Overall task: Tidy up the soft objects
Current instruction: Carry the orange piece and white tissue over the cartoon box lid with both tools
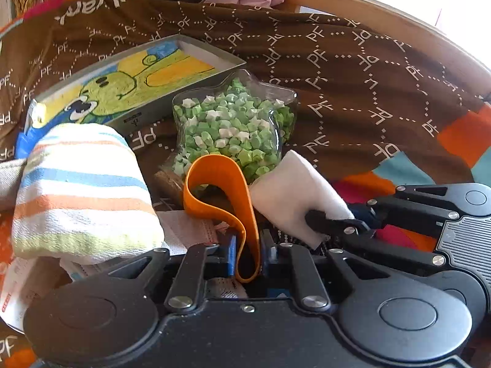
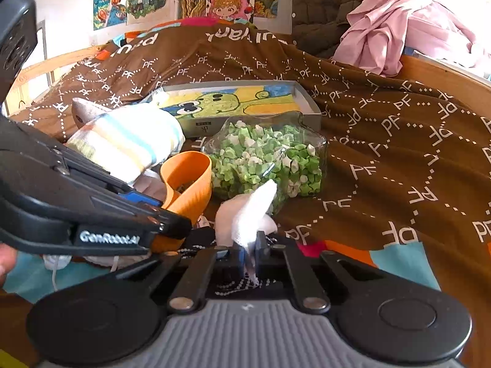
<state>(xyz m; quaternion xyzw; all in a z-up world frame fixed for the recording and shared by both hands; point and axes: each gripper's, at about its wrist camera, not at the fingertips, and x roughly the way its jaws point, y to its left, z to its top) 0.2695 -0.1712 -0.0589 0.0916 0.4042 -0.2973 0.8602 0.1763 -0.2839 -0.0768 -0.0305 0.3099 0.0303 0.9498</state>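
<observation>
My left gripper (image 1: 248, 245) is shut on a looped orange rubber band (image 1: 221, 190), whose lower end is pinched between the pads while the loop stands up in front of the jar. My right gripper (image 2: 250, 250) is shut on a folded white cloth (image 2: 242, 214), which sticks up from between its pads. In the left wrist view the right gripper (image 1: 319, 217) comes in from the right, holding the white cloth (image 1: 285, 193). In the right wrist view the left gripper (image 2: 172, 230) reaches in from the left with the orange band (image 2: 187, 181). A rolled striped towel (image 1: 79, 190) lies at the left.
A star-shaped clear jar (image 1: 236, 125) full of green and white paper stars lies on the brown patterned blanket (image 1: 353, 76). Behind it sits a shallow grey box (image 1: 132, 79) with a cartoon picture. Pink clothes (image 2: 396, 21) are heaped at the back, beside a wooden bed rail (image 1: 383, 21).
</observation>
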